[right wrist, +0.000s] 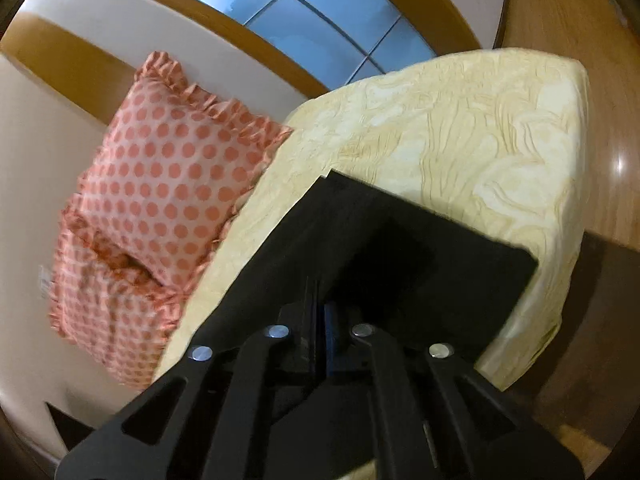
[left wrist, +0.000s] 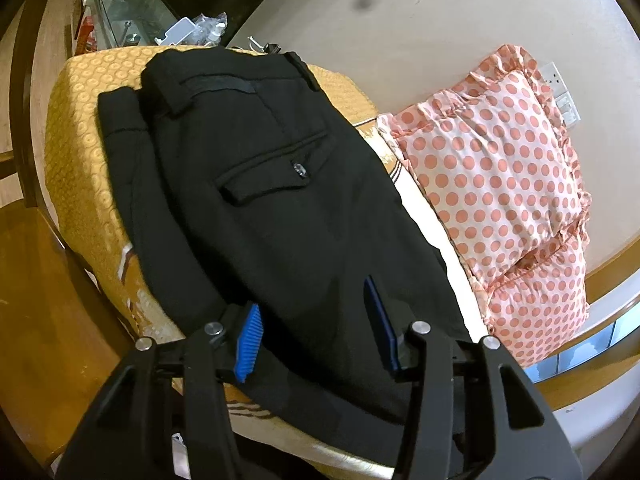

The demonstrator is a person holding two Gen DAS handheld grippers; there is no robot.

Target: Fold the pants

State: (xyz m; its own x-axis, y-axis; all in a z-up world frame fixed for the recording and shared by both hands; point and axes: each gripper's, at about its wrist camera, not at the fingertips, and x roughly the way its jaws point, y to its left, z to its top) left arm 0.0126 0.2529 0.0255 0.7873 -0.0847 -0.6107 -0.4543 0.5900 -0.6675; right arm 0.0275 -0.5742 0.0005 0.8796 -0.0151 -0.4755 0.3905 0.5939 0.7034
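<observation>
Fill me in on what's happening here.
A person with a gripper in each hand is folding black pants on a bed. The left gripper hangs open over the pants. The right gripper is shut at the leg end; what it grips is unclear. Polka-dot pillows lie alongside.

No readable text or labels anywhere here
</observation>
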